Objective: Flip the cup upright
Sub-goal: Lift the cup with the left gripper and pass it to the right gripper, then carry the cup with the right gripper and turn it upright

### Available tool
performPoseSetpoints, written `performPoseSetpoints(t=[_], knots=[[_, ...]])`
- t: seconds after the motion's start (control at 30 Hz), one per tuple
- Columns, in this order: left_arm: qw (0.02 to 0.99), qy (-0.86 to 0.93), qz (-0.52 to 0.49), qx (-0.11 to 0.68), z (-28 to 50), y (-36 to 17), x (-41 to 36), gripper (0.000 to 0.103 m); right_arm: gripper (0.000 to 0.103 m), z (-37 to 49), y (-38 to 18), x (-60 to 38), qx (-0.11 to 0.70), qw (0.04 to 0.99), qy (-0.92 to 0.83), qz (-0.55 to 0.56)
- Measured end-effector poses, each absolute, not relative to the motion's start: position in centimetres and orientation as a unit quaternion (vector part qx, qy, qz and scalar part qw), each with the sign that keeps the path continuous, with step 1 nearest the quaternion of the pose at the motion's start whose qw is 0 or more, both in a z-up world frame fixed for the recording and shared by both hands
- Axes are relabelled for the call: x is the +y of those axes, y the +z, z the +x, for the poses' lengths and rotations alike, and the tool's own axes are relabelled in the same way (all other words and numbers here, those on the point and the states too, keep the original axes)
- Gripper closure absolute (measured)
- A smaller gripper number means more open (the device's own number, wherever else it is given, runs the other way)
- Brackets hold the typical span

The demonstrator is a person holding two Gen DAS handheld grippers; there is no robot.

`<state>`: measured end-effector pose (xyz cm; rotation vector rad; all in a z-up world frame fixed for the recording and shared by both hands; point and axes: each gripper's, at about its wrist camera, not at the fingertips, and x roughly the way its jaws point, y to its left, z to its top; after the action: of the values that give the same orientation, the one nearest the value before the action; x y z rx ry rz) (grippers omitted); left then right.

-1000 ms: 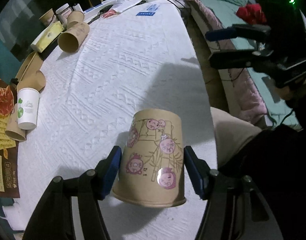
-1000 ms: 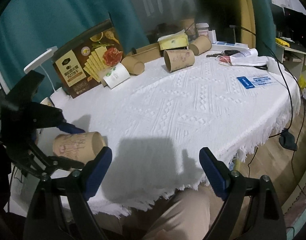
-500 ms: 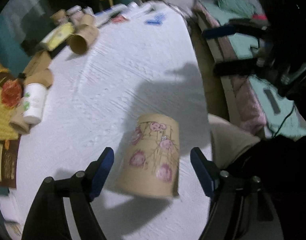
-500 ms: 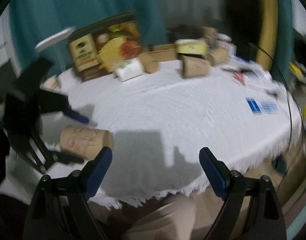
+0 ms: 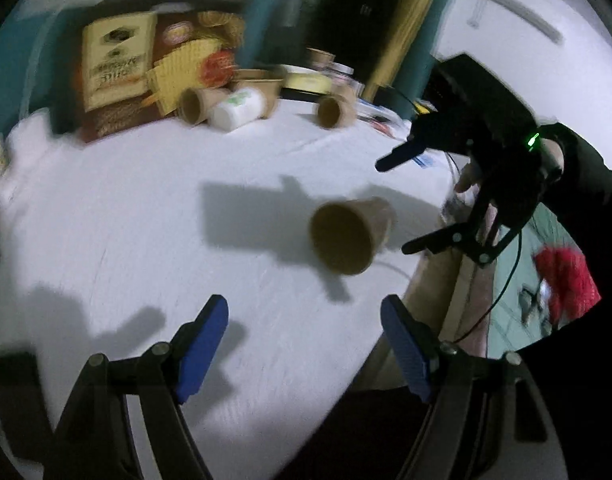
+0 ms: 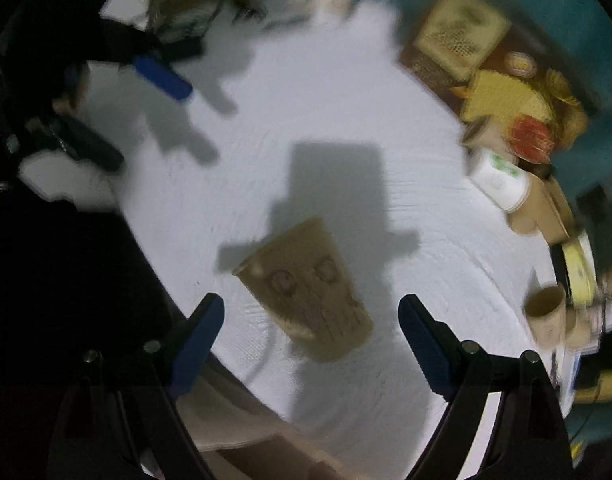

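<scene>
Paper cup free on bench near edge, may roll off; both grippers' fingers spread, empty.

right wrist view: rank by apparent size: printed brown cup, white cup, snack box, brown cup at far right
1. Snack box, though blurred and partly hidden
2. Printed brown cup, closest to the camera, so it looks bigger than it is
3. White cup and brown cup at far right: look alike, both blurred, not ranked
</scene>
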<state>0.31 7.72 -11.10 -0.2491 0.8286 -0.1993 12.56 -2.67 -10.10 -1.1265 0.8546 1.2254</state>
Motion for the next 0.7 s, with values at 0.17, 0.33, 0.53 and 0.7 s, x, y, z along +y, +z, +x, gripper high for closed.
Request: performPoseSetpoints(t=[0.17,0.33,0.53,0.7], knots=[[0.899,-0.063,-0.168,0.399,-1.4,-13.1,8.9,0.024,0.016,12.6,-13.2,0.2,0.381,0.527,0.521,-0.553],[0.897,-0.064,-0.177,0.399,-1.7,-14.2,9.1,0.024,0.016,12.3,-14.9,1.7,0.387,0.496,0.517,-0.581],[0.897,-0.07,-0.188,0.394,-1.3,-14.7,9.7,0.024,0.035,11.9,-15.9,2.6,0.388,0.481,0.509,-0.599],[0.899,-0.062,-0.197,0.385,-1.4,-14.7,10.1,0.024,0.036,11.9,-15.0,2.8,0.384,0.493,0.513,-0.589]])
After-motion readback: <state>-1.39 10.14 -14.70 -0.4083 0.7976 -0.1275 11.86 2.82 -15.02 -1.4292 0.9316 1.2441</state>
